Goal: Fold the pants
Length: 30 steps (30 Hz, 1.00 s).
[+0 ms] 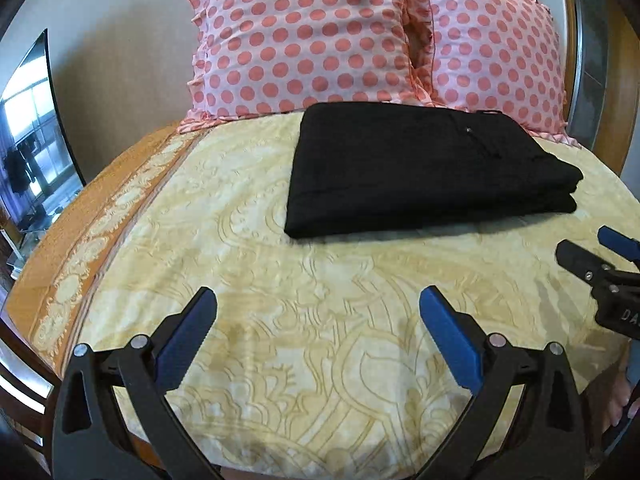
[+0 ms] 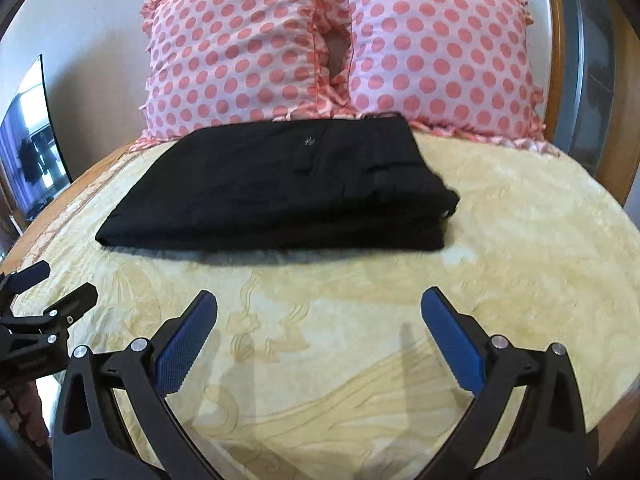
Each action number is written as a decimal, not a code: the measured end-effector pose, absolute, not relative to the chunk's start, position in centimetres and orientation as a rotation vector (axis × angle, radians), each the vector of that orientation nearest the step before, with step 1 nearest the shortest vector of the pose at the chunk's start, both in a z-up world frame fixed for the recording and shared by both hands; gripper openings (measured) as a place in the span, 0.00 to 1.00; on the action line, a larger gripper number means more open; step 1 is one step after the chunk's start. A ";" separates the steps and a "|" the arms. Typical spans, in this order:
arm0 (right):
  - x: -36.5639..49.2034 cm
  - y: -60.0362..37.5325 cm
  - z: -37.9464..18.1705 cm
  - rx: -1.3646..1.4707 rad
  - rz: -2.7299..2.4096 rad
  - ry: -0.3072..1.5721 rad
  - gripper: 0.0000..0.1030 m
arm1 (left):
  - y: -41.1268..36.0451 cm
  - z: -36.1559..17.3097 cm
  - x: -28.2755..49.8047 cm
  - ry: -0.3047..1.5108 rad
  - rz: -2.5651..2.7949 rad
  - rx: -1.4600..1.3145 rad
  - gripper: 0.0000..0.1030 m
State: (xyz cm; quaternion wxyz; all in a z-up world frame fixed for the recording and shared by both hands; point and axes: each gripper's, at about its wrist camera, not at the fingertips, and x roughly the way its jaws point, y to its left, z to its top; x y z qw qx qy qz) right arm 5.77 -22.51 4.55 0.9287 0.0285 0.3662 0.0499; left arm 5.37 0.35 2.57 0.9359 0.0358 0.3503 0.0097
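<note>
The black pants (image 1: pixel 420 168) lie folded in a flat rectangular stack on the yellow patterned bedspread (image 1: pixel 280 300), just in front of the pillows. They also show in the right wrist view (image 2: pixel 280 192). My left gripper (image 1: pixel 318 300) is open and empty, held over the bedspread well short of the pants. My right gripper (image 2: pixel 319 300) is open and empty too, also short of the pants. The right gripper shows at the right edge of the left wrist view (image 1: pixel 592 252), and the left gripper at the left edge of the right wrist view (image 2: pixel 60 284).
Two pink polka-dot pillows (image 1: pixel 304 36) (image 2: pixel 440 48) stand against the wall at the head of the bed. A television (image 1: pixel 36 132) stands at the left. A wooden frame (image 1: pixel 616 80) runs up the right side. The bed's orange border (image 1: pixel 80 240) marks its left edge.
</note>
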 end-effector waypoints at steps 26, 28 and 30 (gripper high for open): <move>3.7 -21.5 2.9 0.028 0.071 0.673 0.99 | 0.1 0.8 4.0 0.660 -0.047 0.049 0.98; 3.6 -21.5 2.9 0.028 0.071 0.673 0.99 | 0.2 0.8 4.0 0.660 -0.048 0.049 0.98; 3.6 -21.5 2.9 0.029 0.071 0.673 0.99 | 0.1 0.8 4.0 0.661 -0.047 0.048 0.98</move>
